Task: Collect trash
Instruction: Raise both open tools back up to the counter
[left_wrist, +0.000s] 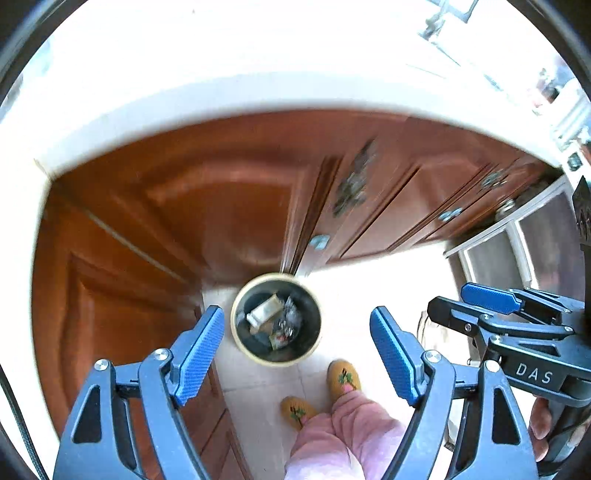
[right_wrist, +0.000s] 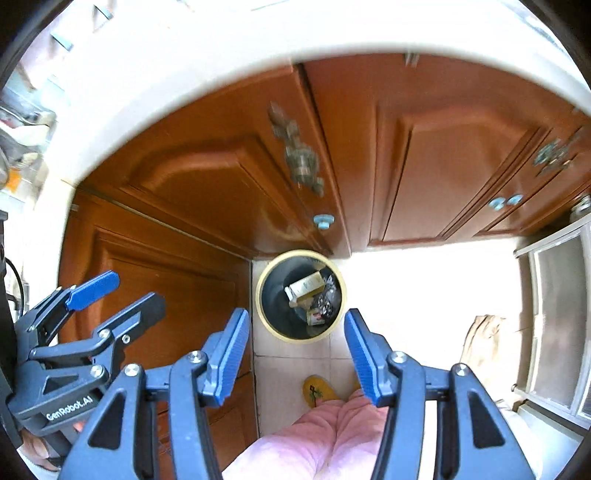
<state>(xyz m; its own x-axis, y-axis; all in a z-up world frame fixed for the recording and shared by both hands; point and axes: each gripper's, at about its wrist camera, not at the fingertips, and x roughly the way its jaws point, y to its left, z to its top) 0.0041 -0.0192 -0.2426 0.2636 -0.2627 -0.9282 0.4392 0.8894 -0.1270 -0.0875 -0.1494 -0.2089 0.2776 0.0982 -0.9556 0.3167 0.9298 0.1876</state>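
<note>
Both grippers up high, pointing down at floor. Left gripper (left_wrist: 297, 352) fingers spread wide, nothing btwn them. Right gripper (right_wrist: 295, 350) same: spread, holding nothing. Bin (left_wrist: 276, 319), round w/ pale rim, stands on tile floor (left_wrist: 369, 288) in corner against wood cabinets (left_wrist: 229, 206). Trash inside bin: small box (right_wrist: 306, 285), crinkly wrapper (right_wrist: 327, 301), other scraps too small to tell. Person's pink trousers (left_wrist: 347, 439) & yellow slippers (left_wrist: 343, 378) near bin, apart from it.

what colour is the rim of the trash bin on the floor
Pale yellow or cream, around a dark inside; the trash bin shows best in the right wrist view.
</note>
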